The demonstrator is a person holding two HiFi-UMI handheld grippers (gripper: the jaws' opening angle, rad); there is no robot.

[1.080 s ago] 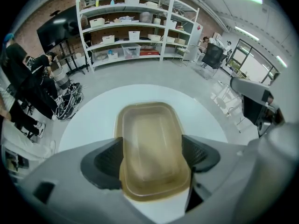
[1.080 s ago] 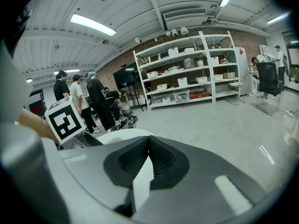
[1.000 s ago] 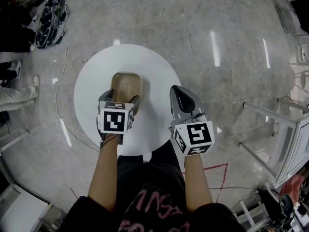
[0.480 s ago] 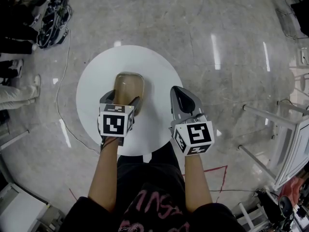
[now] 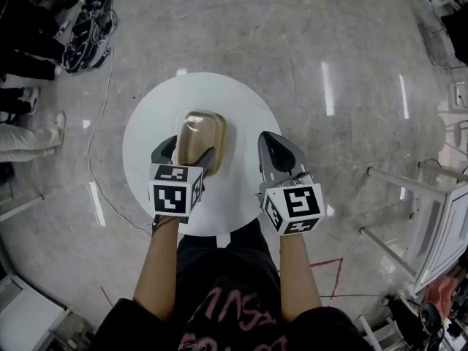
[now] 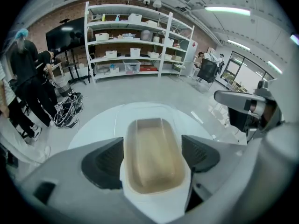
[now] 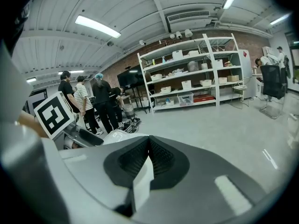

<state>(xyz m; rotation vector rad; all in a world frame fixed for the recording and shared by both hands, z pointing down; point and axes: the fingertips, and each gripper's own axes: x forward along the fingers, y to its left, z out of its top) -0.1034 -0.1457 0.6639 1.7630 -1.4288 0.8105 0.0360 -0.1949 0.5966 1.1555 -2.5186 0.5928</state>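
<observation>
Clamping the near end of a translucent tan plastic tub [image 5: 199, 131], the left gripper [image 5: 185, 156] has the grab done, apparently just above the round white surface [image 5: 245, 108]. The right gripper [image 7: 148, 146] is closed and empty alongside.

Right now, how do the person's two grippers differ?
The left gripper has its jaws apart, clamped on a brown tray above the white table; the right gripper has its jaws together, empty. The left reaches over the table's middle, the right hangs near its edge. Both carry a marker cube.

Left tongs [image 5: 186, 152] flank the tray [image 5: 199, 132] — right tongs [image 5: 273, 142] alongside.
</observation>
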